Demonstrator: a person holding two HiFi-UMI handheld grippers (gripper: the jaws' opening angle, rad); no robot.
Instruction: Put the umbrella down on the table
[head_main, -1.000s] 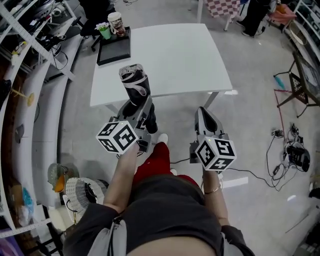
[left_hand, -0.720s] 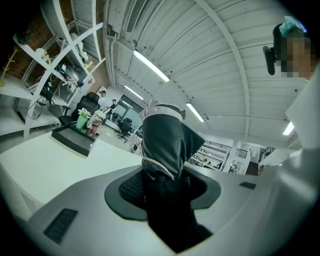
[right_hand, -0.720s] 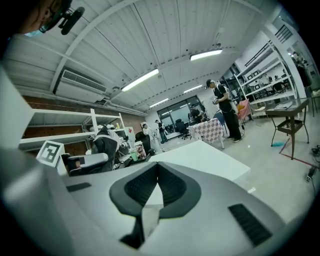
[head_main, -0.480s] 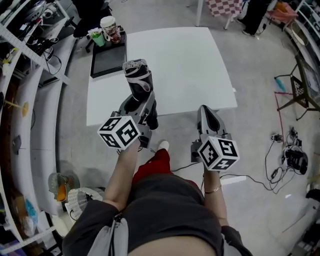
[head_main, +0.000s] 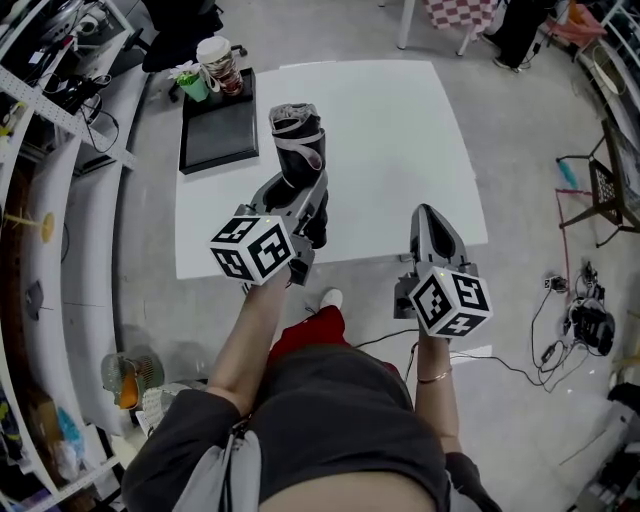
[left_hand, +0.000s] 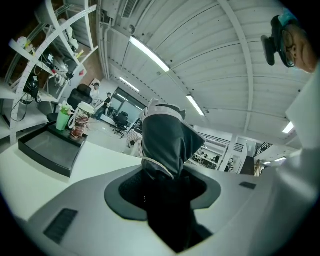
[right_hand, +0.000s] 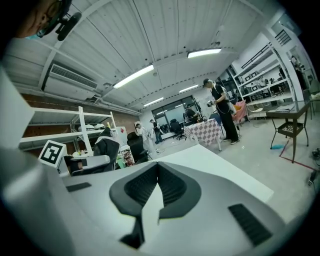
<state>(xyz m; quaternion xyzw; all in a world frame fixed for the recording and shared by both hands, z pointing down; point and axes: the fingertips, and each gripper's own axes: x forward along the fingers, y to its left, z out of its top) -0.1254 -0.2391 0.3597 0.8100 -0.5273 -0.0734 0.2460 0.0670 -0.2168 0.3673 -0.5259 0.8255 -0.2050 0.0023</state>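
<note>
Gripping the umbrella by one end, my left tool clenched on it so it overhangs the tabletop for set-down; right tool closed, empty.

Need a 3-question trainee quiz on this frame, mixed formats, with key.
1. Which gripper holds the umbrella?
2. True or false: the right gripper has its jaws spread wide.
3. In the head view, the black tray sits on the table at the: A) far left corner B) near right corner C) centre.

Key:
1. The left gripper, jaws shut on it.
2. False, they are together.
3. A.
</note>
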